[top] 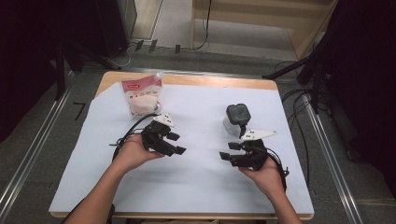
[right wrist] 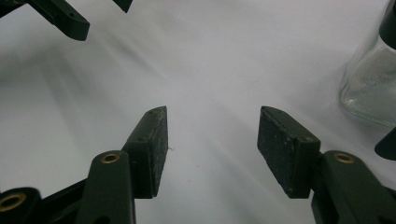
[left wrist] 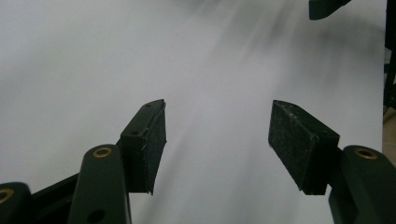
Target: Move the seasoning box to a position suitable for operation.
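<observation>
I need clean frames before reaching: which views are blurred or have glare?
Left gripper view: white sheet streaked by motion blur, jaws sharp. Right gripper view: milder streaking; glass jar at right edge readable. High view: sharp, evenly lit, dark surroundings, no glare on pouch.

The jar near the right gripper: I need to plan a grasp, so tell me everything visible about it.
The jar is clear glass with a dark lid, standing upright on the white sheet, just beyond the right gripper. In the right gripper view its squarish, rounded glass base shows at right. Nothing grips it; the gripper's jaws stand open and apart from it.
</observation>
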